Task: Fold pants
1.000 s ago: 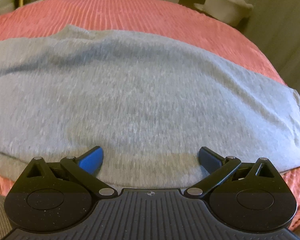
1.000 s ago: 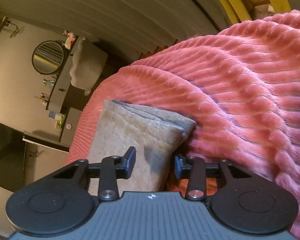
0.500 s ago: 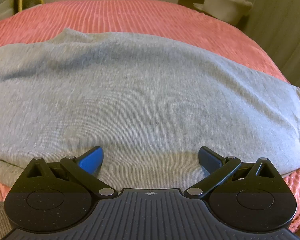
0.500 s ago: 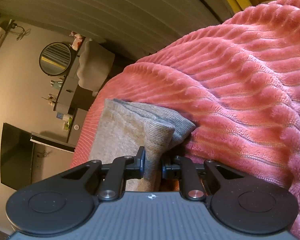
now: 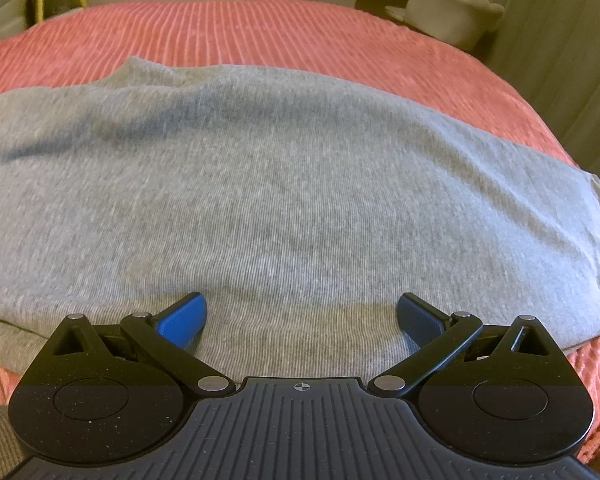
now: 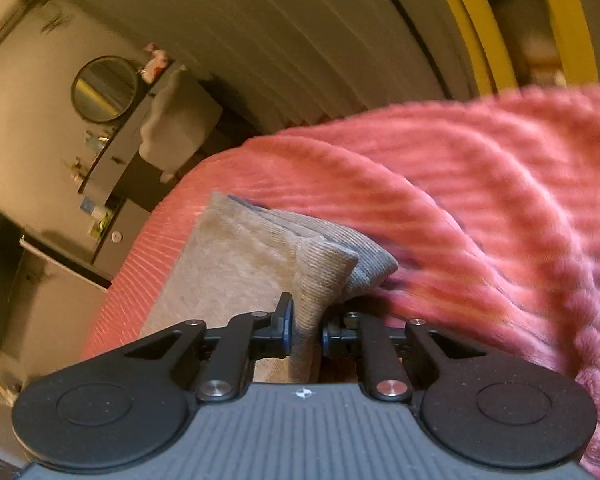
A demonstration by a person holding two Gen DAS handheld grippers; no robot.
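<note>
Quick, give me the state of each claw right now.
Left claw: open, resting on the gray pants, gripping nothing.
Right claw: closing, pinching a fold of the pants' edge.

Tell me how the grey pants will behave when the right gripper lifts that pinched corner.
Probably floppy: the grey pants already pucker into a ridge between the closing jaws of the right gripper. Likely light, a thin ribbed knit. The rest would probably drag across the ribbed pink bedspread rather than slide.

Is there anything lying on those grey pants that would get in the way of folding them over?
Nothing visible does. The pants lie bare on the pink bedspread, and the right gripper is closing its fingers on one corner.
</note>
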